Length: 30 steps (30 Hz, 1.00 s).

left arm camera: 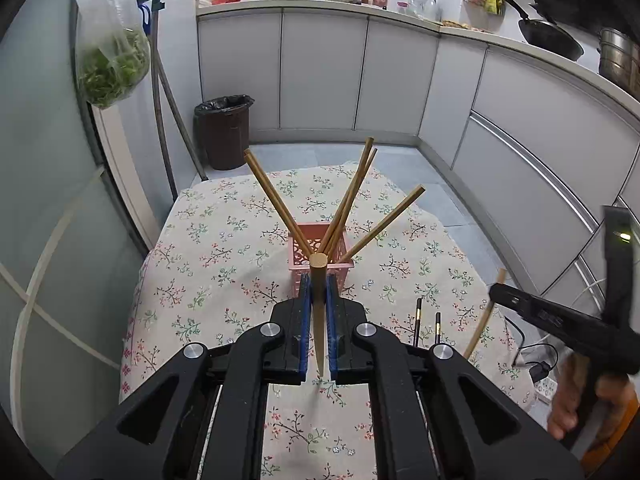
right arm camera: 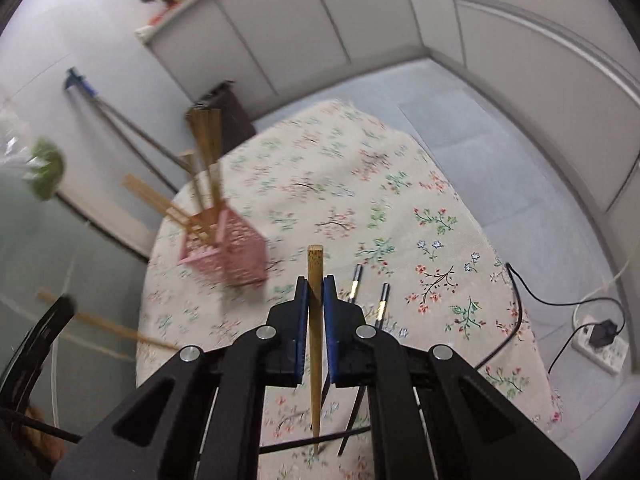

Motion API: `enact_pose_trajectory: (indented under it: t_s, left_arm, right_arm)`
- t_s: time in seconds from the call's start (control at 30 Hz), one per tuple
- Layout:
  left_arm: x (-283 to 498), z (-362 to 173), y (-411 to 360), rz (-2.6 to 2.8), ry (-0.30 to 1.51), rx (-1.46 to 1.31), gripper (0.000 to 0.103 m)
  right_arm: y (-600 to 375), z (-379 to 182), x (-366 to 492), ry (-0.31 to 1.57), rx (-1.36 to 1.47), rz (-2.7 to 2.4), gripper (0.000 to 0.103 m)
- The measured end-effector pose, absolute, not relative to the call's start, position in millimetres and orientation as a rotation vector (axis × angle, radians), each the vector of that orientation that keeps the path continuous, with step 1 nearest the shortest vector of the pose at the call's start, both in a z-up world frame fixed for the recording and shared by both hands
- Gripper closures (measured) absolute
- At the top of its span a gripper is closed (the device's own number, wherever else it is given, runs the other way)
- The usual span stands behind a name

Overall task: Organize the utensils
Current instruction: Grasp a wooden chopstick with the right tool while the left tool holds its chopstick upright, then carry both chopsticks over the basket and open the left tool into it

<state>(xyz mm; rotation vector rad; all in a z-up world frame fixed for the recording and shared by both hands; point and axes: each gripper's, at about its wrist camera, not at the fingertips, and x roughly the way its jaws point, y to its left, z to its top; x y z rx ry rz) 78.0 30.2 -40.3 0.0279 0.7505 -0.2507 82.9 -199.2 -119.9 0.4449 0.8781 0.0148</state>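
A pink lattice basket (left arm camera: pixel 298 258) stands on the flowered tablecloth (left arm camera: pixel 224 264) and holds several wooden chopsticks (left arm camera: pixel 276 204) fanned outward. My left gripper (left arm camera: pixel 319 280) is shut on a wooden chopstick (left arm camera: pixel 319 312), held upright just in front of the basket. My right gripper (right arm camera: pixel 316 286) is shut on another wooden chopstick (right arm camera: pixel 315 340), above the cloth to the right of the basket (right arm camera: pixel 236 248). Two dark chopsticks with gold bands (right arm camera: pixel 366 296) lie on the cloth under it; they also show in the left wrist view (left arm camera: pixel 427 326). The right gripper shows in the left wrist view (left arm camera: pixel 560 324).
A dark bin (left arm camera: pixel 223 132) stands on the floor beyond the table. Grey cabinets (left arm camera: pixel 360 72) run along the back and right. A bag of greens (left arm camera: pixel 110 64) hangs at left. A power strip (right arm camera: pixel 600 346) and cables lie on the floor at right.
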Motion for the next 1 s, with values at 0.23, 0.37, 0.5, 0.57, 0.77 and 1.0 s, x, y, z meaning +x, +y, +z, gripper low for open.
enact_pose_trajectory:
  t_s: [0.23, 0.37, 0.5, 0.57, 0.77, 1.0]
  left_arm:
    - [74.4, -33.4, 36.9, -0.244, 0.743, 0.004, 0.097]
    - [73.1, -28.8, 40.0, -0.234, 0.733, -0.006, 0.097]
    - [74.3, -23.0, 42.7, -0.225, 0.72, -0.015, 0.097]
    - [75.6, -20.4, 43.8, -0.221, 0.714, -0.018, 0.097]
    - [83.3, -7.7, 46.4, -0.211, 0.692, -0.024, 0.097]
    - [101.4, 39.8, 53.0, -0.192, 0.589, -0.037, 0.097]
  right_arm:
    - [-186.9, -84.9, 57.3, 0.806, 0.408, 0.078, 0.095]
    - [-182.6, -63.8, 50.0, 0.765, 0.401, 0.098, 0.095]
    - [-179.8, -46.7, 47.4, 0.731, 0.39, 0.109, 0.095]
    - [-178.3, -39.2, 46.8, 0.718, 0.385, 0.116, 0.095]
    - [-173.0, -19.2, 48.9, 0.686, 0.372, 0.136, 0.095]
    - [-174.1, -13.2, 49.7, 0.668, 0.375, 0.149, 0.095]
